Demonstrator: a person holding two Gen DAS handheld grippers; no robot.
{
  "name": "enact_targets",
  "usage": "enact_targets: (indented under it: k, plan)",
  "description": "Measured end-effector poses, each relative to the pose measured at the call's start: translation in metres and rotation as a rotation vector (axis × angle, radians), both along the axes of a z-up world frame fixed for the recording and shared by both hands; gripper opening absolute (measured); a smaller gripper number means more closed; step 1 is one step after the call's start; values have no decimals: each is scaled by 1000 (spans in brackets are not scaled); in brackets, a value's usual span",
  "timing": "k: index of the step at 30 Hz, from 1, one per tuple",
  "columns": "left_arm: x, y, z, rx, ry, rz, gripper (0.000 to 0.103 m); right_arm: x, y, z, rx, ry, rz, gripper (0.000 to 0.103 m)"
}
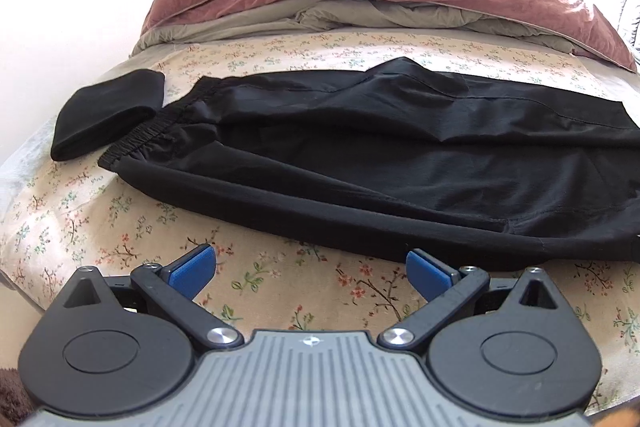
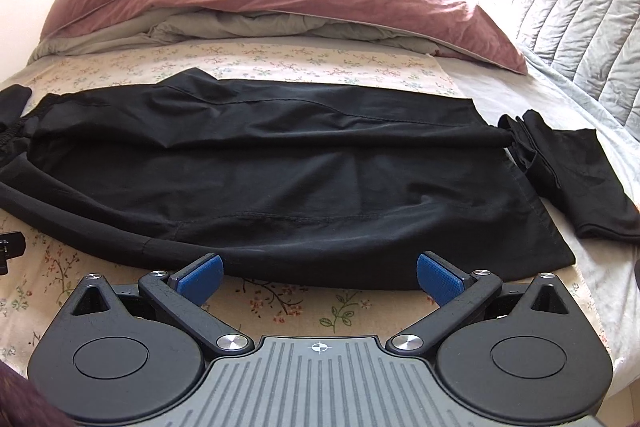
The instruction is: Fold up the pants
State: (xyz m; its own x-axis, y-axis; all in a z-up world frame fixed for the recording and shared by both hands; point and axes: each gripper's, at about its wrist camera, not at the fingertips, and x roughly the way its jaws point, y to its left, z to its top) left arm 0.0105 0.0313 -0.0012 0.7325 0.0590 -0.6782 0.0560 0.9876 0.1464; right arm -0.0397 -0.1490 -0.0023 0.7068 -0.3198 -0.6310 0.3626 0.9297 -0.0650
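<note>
Lying flat across the bed (image 2: 280, 63), black pants (image 2: 280, 167) show legs stacked, waistband leftward. Left tongs (image 1: 312, 273) and right tongs (image 2: 320, 277) hover wide, empty, near its front edge.

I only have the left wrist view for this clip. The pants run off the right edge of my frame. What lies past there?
Observer: The black pants end at a hem, and a smaller black garment lies on the bed just beyond it.
Operator: Does it touch the pants?
Observer: Its bunched end seems to meet the pants' far corner; otherwise a strip of sheet separates them.
Operator: And the right gripper?
Observer: The right gripper is open and holds nothing, at the pants' near edge.
Operator: Anything else beyond?
Observer: A grey quilted cover at the bed's right side.
</note>
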Motion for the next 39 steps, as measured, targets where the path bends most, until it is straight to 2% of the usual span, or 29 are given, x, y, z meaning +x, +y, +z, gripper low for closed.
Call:
enact_targets:
  k: [4,8,11,16,19,20,23,25,27,34,35,36,37,38,39]
  plan:
    - [8,18,3,17,-7,-20,103,11,5,2,42,10,105,103]
    - [21,52,12,-45,-30,-39,103,27,18,6,55,65,289,103]
    - [38,78,17,-64,-3,-33,103,36,30,12,32,72,394,101]
    - [74,126,11,-112,20,38,103,53,49,11,-72,62,538,99]
    - [94,158,-1,-172,18,97,103,60,59,2,-87,33,613,97]
    - [99,169,-7,-199,9,124,97,61,62,-3,-85,29,634,95]
    - [109,196,-21,-281,28,180,87,67,71,-18,-93,50,681,86]
    - [117,211,-23,-347,15,193,87,69,77,-26,-129,75,711,80]
    - [124,222,-24,-370,-11,227,87,70,83,-33,-171,86,730,78]
    - [143,260,-35,-522,-67,363,82,80,91,-46,-196,120,764,52]
    - [147,263,-36,-528,-75,382,79,81,92,-47,-196,124,772,49]
    - [150,267,-37,-534,-81,390,75,83,93,-48,-194,129,778,41]
    - [153,270,-39,-534,-82,396,66,83,94,-50,-188,136,784,33]
    - [155,272,-41,-532,-80,405,54,84,94,-51,-180,143,789,29]
    - [156,274,-43,-533,-84,410,44,85,94,-53,-170,153,795,20]
